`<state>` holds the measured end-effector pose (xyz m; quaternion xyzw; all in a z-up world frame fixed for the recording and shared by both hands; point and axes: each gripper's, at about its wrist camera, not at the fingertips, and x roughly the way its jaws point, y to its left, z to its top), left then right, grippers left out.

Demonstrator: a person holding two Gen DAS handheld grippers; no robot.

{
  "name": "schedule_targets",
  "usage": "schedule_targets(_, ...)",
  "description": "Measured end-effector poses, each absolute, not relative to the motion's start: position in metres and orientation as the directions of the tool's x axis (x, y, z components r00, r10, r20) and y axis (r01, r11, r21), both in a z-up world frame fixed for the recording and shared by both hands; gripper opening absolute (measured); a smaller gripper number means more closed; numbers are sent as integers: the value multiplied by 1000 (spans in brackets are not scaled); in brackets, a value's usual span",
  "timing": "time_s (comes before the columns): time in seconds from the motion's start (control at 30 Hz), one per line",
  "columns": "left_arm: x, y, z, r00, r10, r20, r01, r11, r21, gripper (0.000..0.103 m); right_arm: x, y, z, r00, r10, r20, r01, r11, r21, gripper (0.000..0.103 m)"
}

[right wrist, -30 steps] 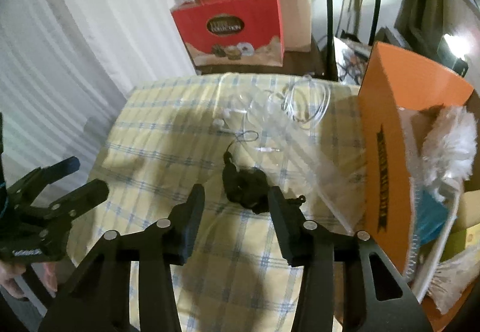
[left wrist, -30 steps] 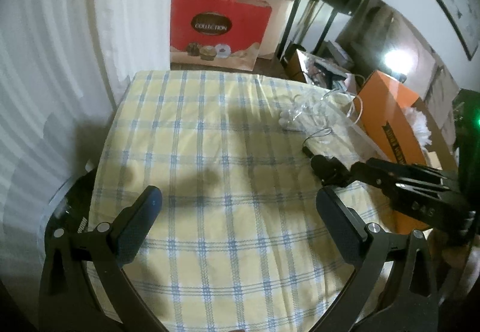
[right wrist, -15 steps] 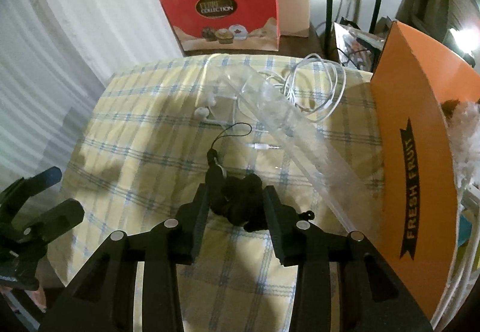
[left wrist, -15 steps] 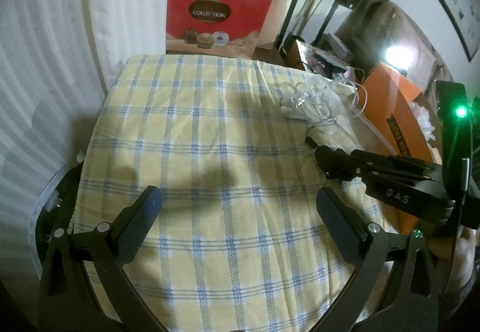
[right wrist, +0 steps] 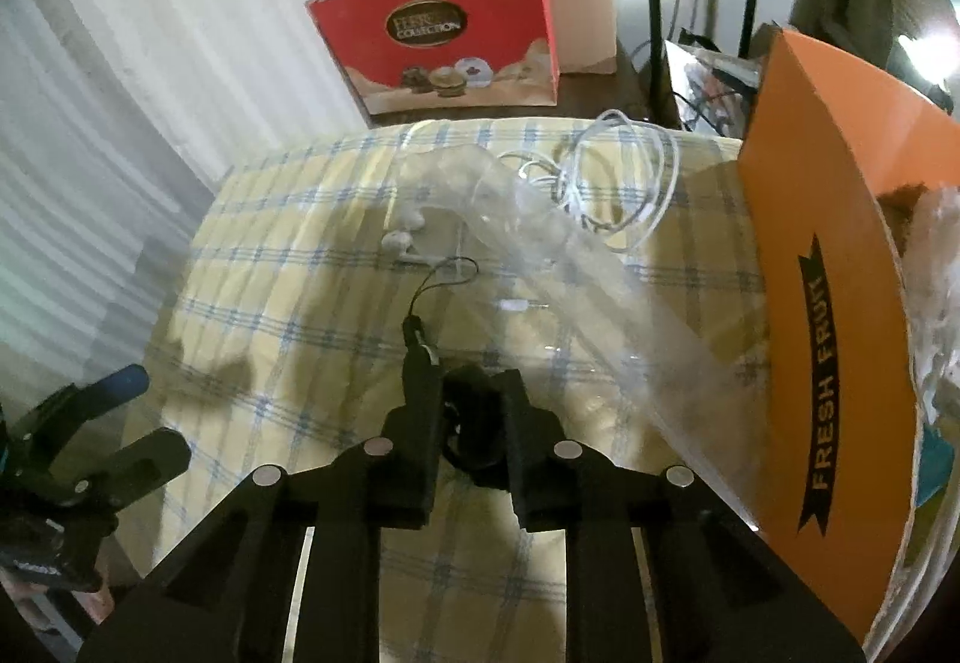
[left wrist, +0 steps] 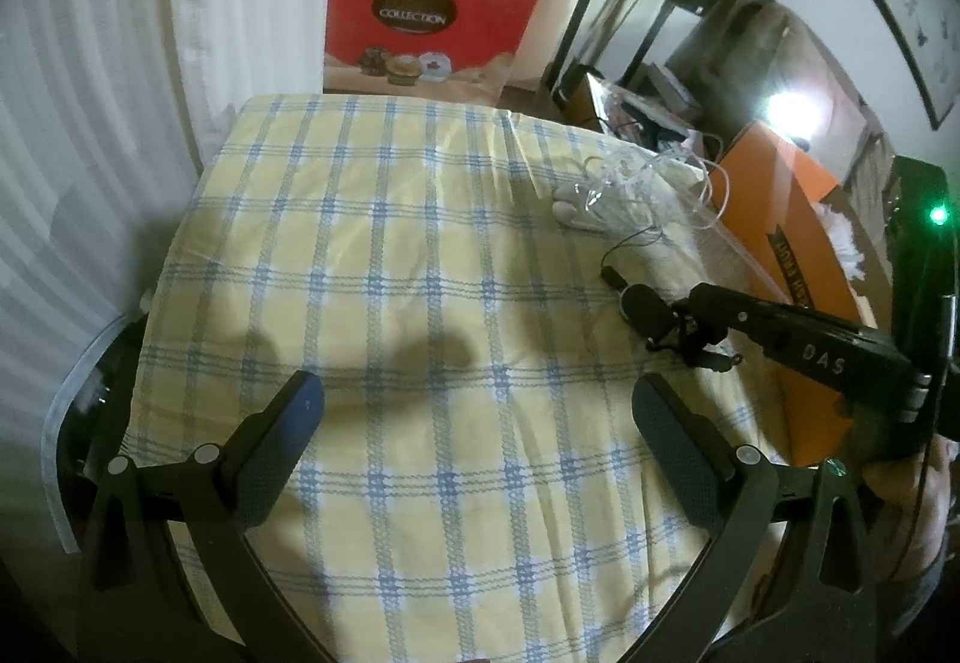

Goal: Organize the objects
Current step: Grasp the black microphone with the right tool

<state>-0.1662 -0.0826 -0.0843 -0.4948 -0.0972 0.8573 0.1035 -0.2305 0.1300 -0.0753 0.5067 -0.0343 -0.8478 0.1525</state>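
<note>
My right gripper is shut on a small black bundled object with a thin black cord loop, on the yellow-and-blue checked tablecloth. In the left wrist view the right gripper shows at the right with the black object between its fingers. My left gripper is open and empty over the cloth's near middle; it also shows in the right wrist view. White earbuds, a white coiled cable and a clear plastic bag lie beyond the black object.
An orange "Fresh Fruit" box stands at the table's right edge, holding fluffy white items. A red Collection gift bag and cardboard boxes stand on the floor behind. White curtains hang on the left.
My right gripper has closed its fingers onto the black object. My left gripper stayed open and shifted slightly over the cloth.
</note>
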Motion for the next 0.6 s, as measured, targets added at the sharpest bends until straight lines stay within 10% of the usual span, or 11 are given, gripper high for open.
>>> schedule_targets(0.6,-162,-61,-85,-459,309,-833,-127,-951,-283,103,-223,140,-74,-445,-278,-852,183,-959,217,14)
